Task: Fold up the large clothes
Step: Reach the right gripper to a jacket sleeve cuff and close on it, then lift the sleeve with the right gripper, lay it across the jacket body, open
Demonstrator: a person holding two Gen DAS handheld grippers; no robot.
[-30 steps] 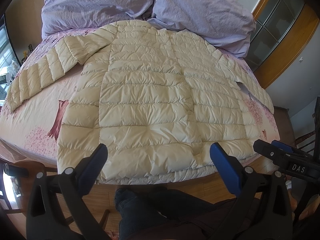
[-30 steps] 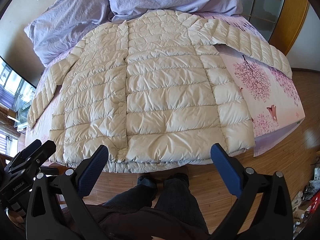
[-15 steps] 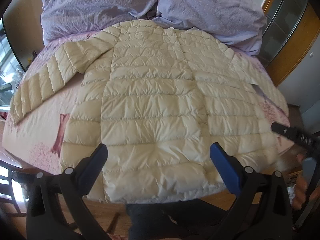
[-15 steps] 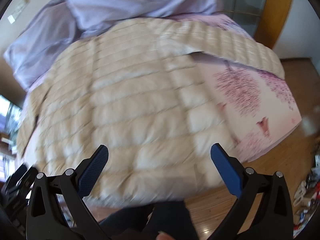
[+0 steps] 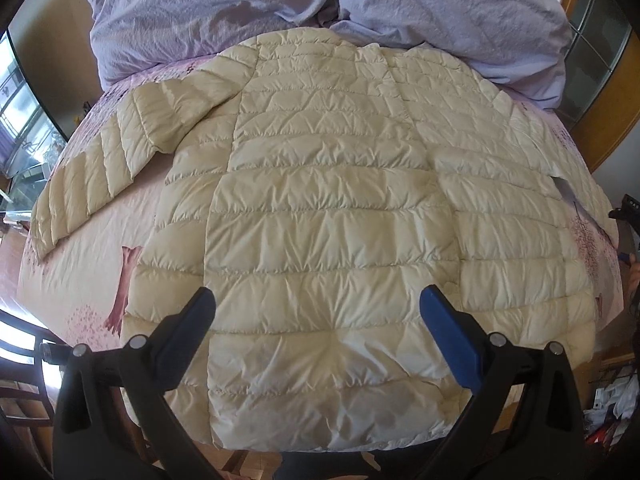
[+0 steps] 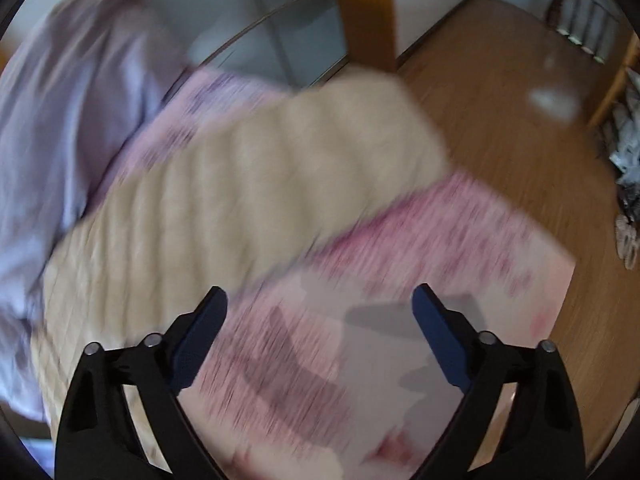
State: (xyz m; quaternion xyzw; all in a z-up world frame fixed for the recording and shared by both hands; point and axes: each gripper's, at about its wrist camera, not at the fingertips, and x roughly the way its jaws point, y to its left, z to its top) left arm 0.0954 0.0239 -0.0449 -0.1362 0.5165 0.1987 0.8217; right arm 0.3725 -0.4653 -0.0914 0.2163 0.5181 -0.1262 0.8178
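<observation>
A cream quilted down jacket lies flat on the bed with both sleeves spread out. My left gripper is open and empty, above the jacket's hem near the bed's front edge. Its left sleeve stretches to the left. The right wrist view is motion-blurred: my right gripper is open and empty above the pink sheet, just short of the jacket's right sleeve. The right gripper's body shows at the far right edge of the left wrist view.
Lilac pillows lie at the head of the bed behind the jacket. The pink blossom-print sheet covers the bed. Wooden floor and a glass-panelled door with wooden frame are to the right. A chair stands at the left.
My left gripper has moved forward over the jacket's hem. My right gripper has swung fast to the right, from the jacket's body to the right sleeve at the bed's side.
</observation>
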